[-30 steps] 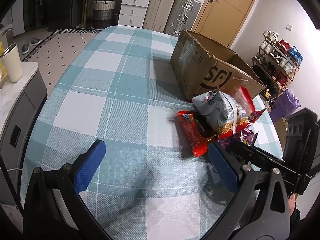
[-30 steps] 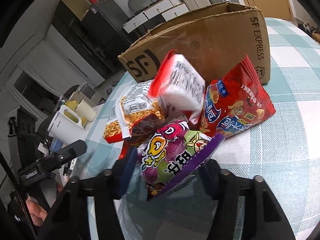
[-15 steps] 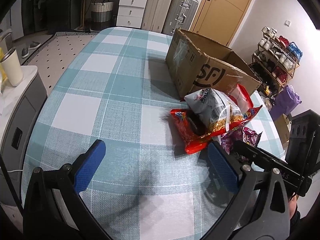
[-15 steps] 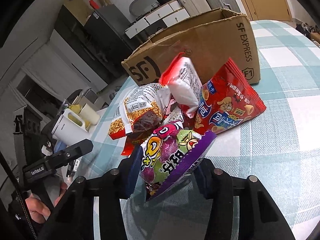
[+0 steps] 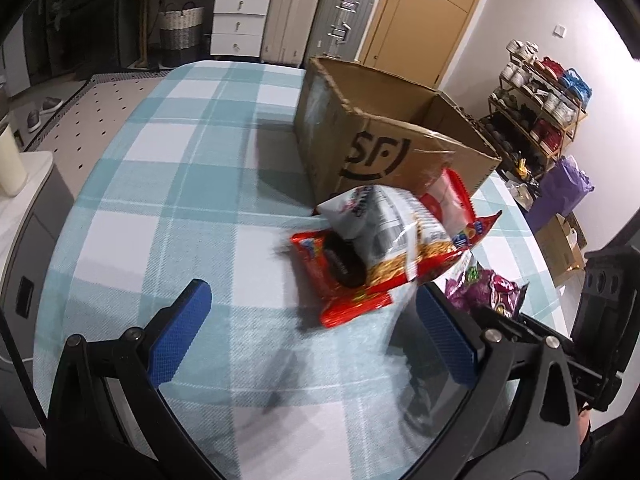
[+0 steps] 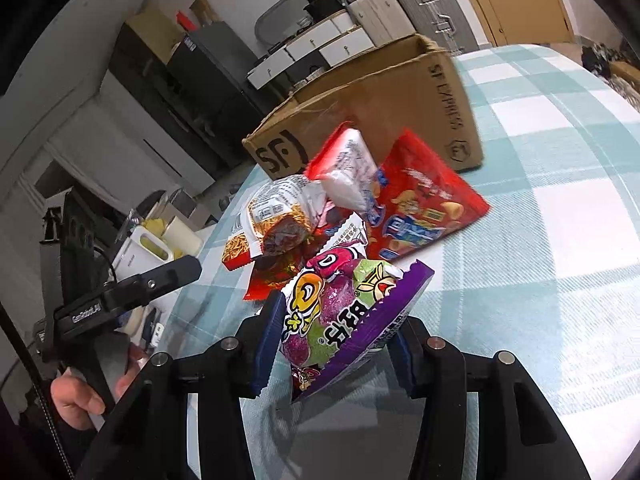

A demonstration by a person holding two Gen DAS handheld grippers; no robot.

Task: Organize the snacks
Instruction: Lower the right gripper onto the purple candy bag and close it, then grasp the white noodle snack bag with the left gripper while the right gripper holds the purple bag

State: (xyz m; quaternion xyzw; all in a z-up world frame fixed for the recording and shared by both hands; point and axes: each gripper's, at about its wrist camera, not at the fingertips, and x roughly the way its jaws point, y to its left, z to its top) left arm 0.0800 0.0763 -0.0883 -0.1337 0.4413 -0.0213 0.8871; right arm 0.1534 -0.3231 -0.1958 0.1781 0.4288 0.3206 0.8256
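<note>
My right gripper [image 6: 334,340] is shut on a purple and green candy bag [image 6: 344,312] and holds it above the checked tablecloth; the bag also shows in the left wrist view [image 5: 486,288]. A pile of snacks lies by the open cardboard box [image 5: 384,136]: a white noodle-snack bag [image 5: 384,232] on a red bag [image 5: 344,284], a red chip bag [image 6: 424,208] and a white pack with red ends [image 6: 348,168]. My left gripper [image 5: 312,336] is open and empty, low over the table, in front of the pile.
The box [image 6: 360,104] stands behind the pile at the table's far right. A white kettle and cup [image 6: 160,240] sit on a side unit left of the table. Suitcases [image 5: 320,32], drawers and a shoe rack [image 5: 540,104] stand beyond the table.
My right gripper has lifted the purple candy bag up and back from the pile. My left gripper has drawn back and turned slightly, so the pile and box sit further off.
</note>
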